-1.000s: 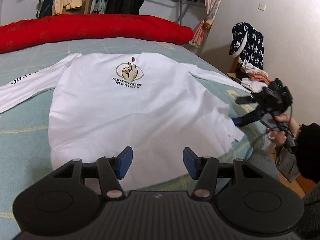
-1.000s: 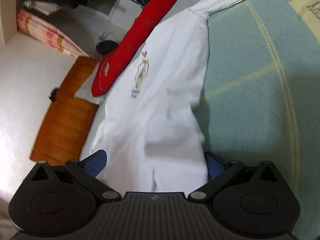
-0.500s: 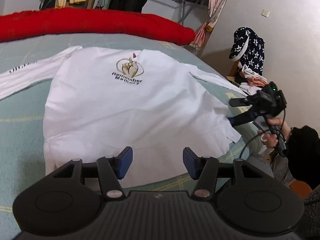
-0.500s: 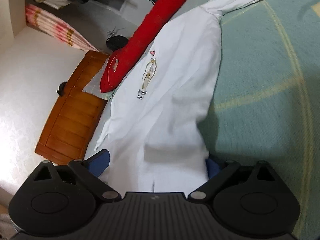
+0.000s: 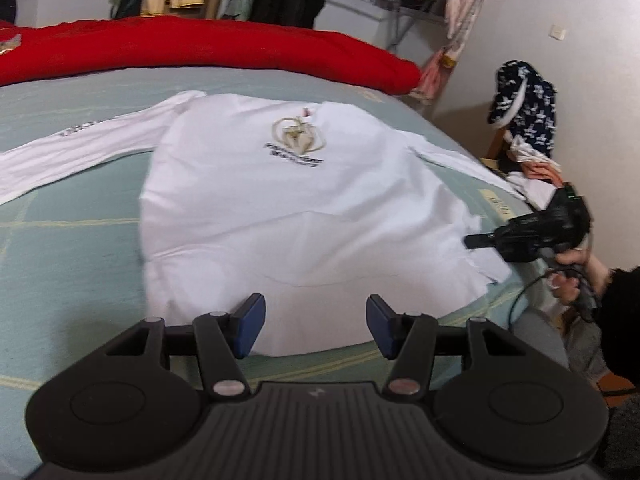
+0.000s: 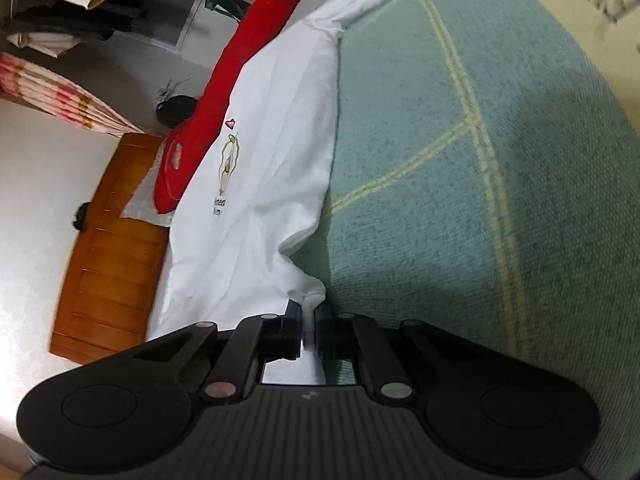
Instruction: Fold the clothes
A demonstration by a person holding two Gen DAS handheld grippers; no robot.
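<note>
A white long-sleeved shirt (image 5: 296, 208) with a printed chest logo lies flat on a green bed (image 5: 72, 264). The left gripper (image 5: 312, 326) hovers wide apart above its hem. The right gripper (image 6: 307, 322) pinches the shirt's bunched corner.

Shirt (image 5: 296, 216): one, white. Grippers: two, left (image 5: 312, 330) and right (image 6: 308, 326). Red quilt (image 5: 200, 48): one; bed (image 5: 72, 264): one.

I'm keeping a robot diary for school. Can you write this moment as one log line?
left gripper: open, above hem | right gripper: shut on white shirt corner | shirt: flat on bed, unfolded
</note>
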